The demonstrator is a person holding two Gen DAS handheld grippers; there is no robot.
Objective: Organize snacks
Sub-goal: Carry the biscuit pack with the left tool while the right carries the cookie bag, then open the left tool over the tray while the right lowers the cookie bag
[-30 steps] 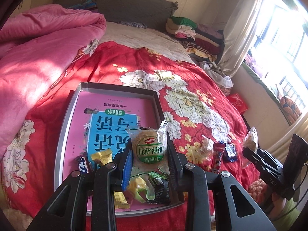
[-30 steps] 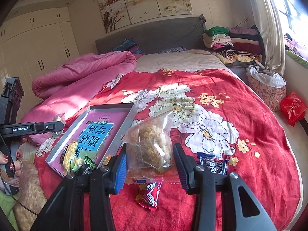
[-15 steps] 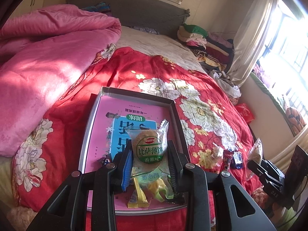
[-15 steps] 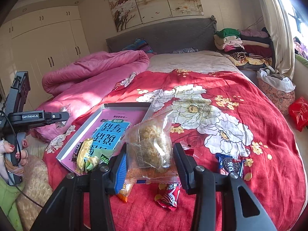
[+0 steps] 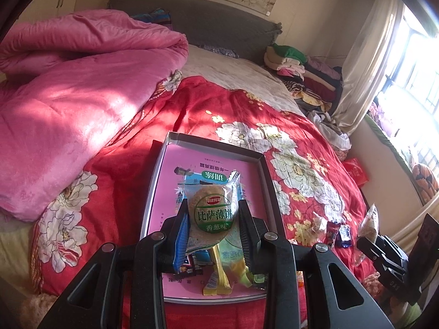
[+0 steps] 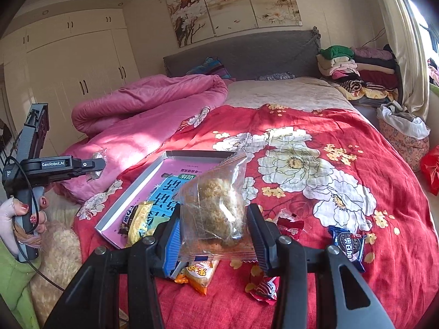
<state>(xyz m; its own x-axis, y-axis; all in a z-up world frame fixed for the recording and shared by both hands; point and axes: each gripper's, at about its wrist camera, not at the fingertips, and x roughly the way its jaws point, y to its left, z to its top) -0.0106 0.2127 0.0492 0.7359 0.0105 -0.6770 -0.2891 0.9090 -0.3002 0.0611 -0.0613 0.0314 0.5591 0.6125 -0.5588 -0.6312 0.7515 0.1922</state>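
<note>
My left gripper (image 5: 212, 219) is shut on a round cracker packet with a green label (image 5: 212, 213), held above the near end of the shallow grey tray (image 5: 263, 164) lined with a pink book. A yellow bar (image 5: 218, 274) and a dark packet (image 5: 189, 266) lie in the tray below it. My right gripper (image 6: 214, 233) is shut on a clear bag of brown crumbly cake (image 6: 214, 208), held over the red quilt just right of the tray (image 6: 129, 192). Under it lie an orange packet (image 6: 200, 271), red candies (image 6: 290, 224) and a blue cookie packet (image 6: 349, 244).
A bunched pink quilt (image 5: 68, 96) lies left of the tray. Folded clothes (image 6: 356, 74) are stacked at the head of the bed on the right. A hand (image 6: 24, 213) holds the left gripper's handle at the bed's near left corner. A red bag (image 6: 430, 170) sits beside the bed.
Both grippers have shifted left and a little up, still gripping their packets. The tray and the loose snacks have slid to the right in both views.
</note>
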